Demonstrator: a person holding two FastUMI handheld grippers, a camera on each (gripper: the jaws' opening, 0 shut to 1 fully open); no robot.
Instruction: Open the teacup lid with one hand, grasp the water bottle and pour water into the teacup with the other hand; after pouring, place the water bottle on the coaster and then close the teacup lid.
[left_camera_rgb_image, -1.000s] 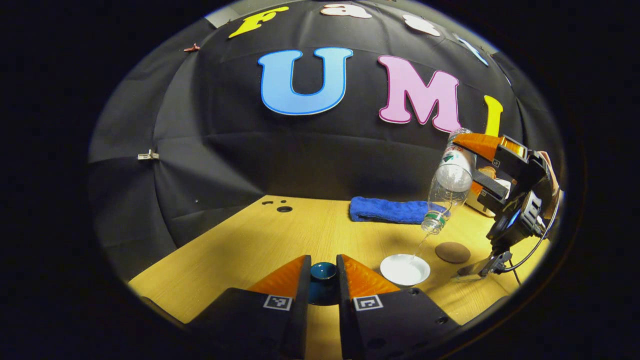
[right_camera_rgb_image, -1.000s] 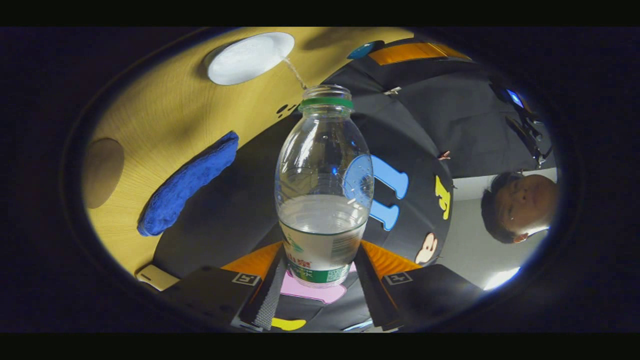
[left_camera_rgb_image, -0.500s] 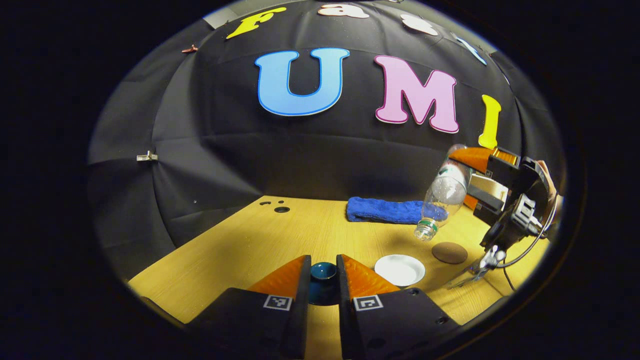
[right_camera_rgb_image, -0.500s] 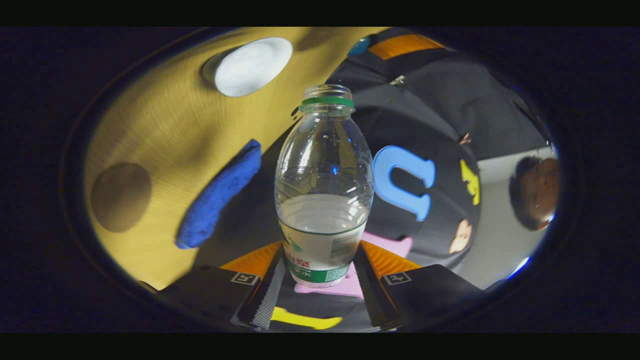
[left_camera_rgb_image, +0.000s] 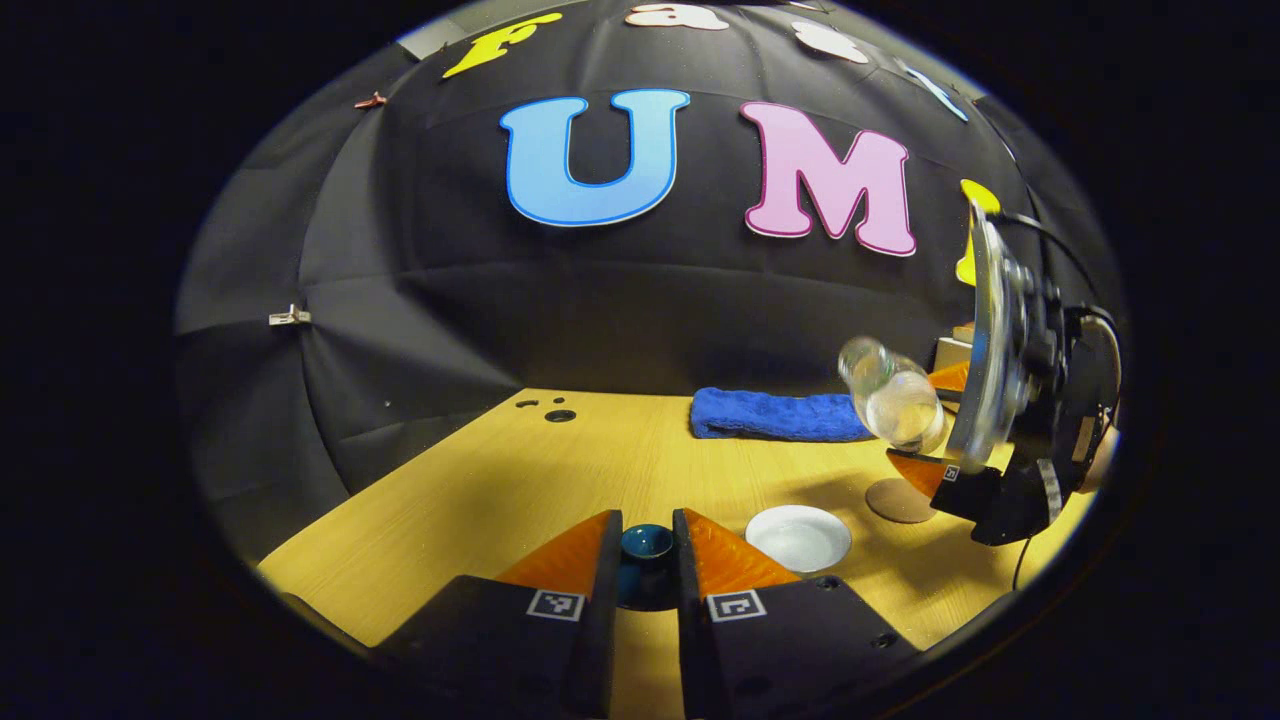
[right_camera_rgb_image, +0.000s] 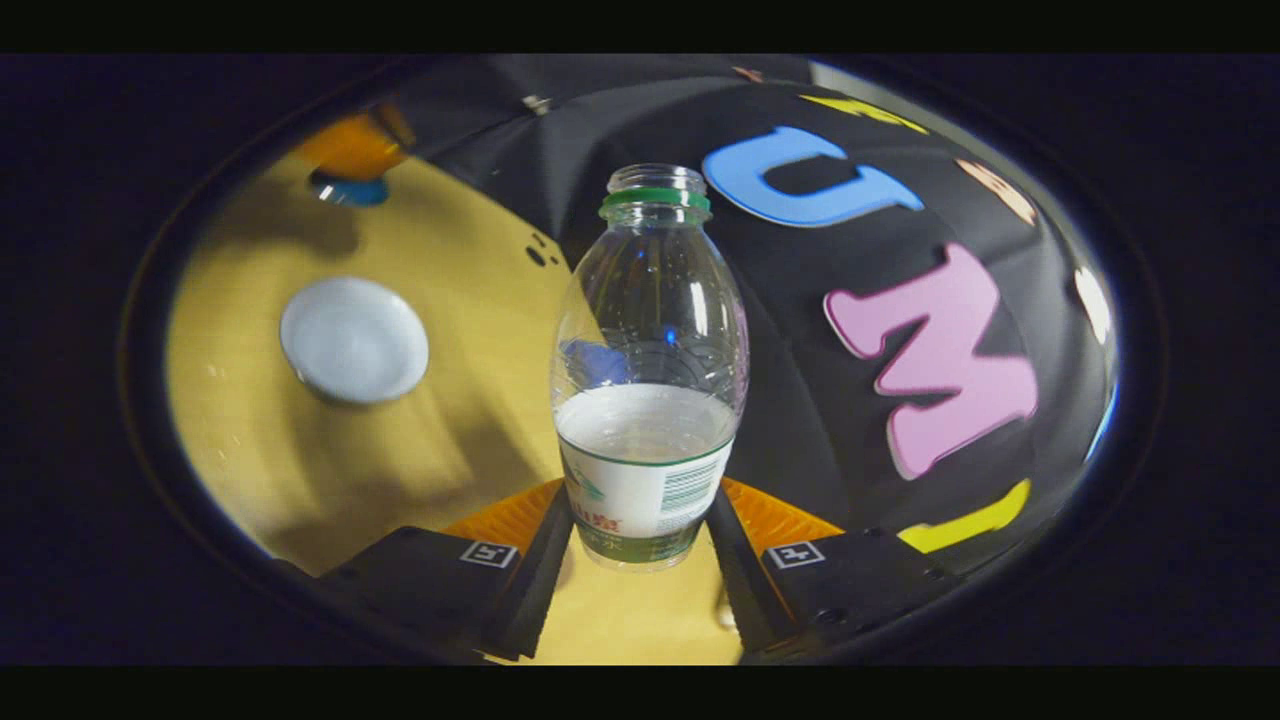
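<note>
1. Our right claw (right_camera_rgb_image: 640, 545) grips the clear plastic water bottle (right_camera_rgb_image: 648, 370), uncapped, above the round brown coaster (left_camera_rgb_image: 897, 500).
2. Our left claw (left_camera_rgb_image: 647, 560) seemingly clamps the dark blue teacup lid (left_camera_rgb_image: 646, 545).
3. Tilting risks spilling near the white teacup (left_camera_rgb_image: 798, 536).

The left gripper (left_camera_rgb_image: 646, 560) is being held low and level, its fingers closed on a lid (left_camera_rgb_image: 646, 548). The right gripper (right_camera_rgb_image: 640, 535) is being held off to the right, raised above the table and tipped on its side, its fingers (right_camera_rgb_image: 770, 520) pressed on both sides of a bottle (right_camera_rgb_image: 648, 400).
</note>
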